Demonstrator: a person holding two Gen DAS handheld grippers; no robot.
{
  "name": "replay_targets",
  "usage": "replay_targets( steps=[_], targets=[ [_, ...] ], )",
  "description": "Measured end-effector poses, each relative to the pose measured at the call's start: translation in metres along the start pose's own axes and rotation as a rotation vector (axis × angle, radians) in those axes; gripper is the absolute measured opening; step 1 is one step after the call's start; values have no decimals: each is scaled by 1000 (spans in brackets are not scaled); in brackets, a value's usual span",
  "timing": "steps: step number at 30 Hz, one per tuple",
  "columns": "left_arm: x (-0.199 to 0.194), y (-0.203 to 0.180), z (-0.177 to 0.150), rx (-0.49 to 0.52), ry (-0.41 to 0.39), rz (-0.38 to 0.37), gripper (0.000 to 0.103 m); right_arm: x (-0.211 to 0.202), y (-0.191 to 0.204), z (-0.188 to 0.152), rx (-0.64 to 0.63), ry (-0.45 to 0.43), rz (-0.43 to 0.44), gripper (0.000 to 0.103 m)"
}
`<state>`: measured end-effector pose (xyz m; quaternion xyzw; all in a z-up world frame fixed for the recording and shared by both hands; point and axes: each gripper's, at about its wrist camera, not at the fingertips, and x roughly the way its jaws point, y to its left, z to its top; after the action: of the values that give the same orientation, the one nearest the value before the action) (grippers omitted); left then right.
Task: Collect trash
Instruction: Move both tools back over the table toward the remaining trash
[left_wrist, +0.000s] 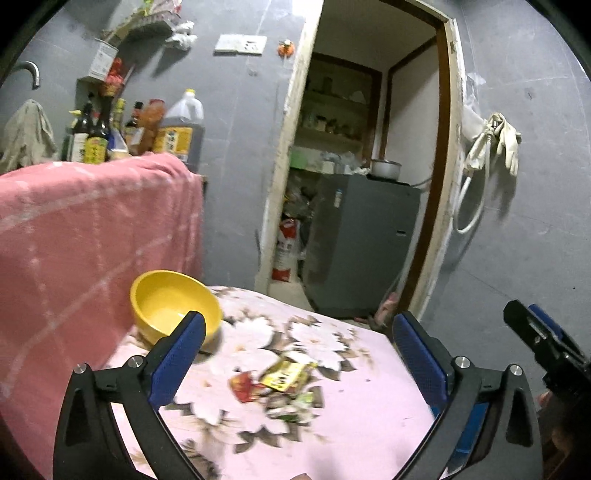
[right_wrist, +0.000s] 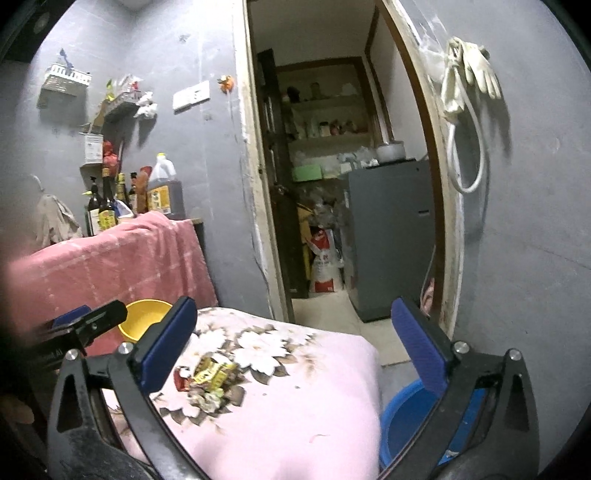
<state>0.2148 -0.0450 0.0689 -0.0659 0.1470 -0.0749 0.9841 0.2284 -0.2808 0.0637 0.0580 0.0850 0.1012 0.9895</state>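
On my far left I had the pink checked cloth (left_wrist: 92, 236) draped over the counter, with a row of sauce bottles (left_wrist: 99, 136) and a big oil jug (left_wrist: 180, 129) behind it. Just right of the cloth, the yellow bowl (left_wrist: 166, 299) sat at the back-left corner of the flowered pink table cover (left_wrist: 332, 398). My left gripper (left_wrist: 297, 347) hung above the cover with its jaws spread wide and nothing between them. Past its fingers, near the middle of the cover, lay the trash: a small heap of crumpled wrappers (left_wrist: 284, 380), yellow, red and green, well apart from the bowl. My right gripper (right_wrist: 291, 339) was likewise wide open and empty, the wrappers lying nearer its left finger. To the right, a blue basin (right_wrist: 402, 417) stood on the floor beside the table, under that gripper's right finger.
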Motion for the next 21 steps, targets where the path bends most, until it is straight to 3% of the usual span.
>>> replay_targets(
  steps=[10,21],
  targets=[
    [-21,35,-10,54,-55,56,100,-1,37,-11,-33,-61,37,103],
    [-3,58,-30,111,-1,92,100,29,53,-34,-88,11,75,103]
  ],
)
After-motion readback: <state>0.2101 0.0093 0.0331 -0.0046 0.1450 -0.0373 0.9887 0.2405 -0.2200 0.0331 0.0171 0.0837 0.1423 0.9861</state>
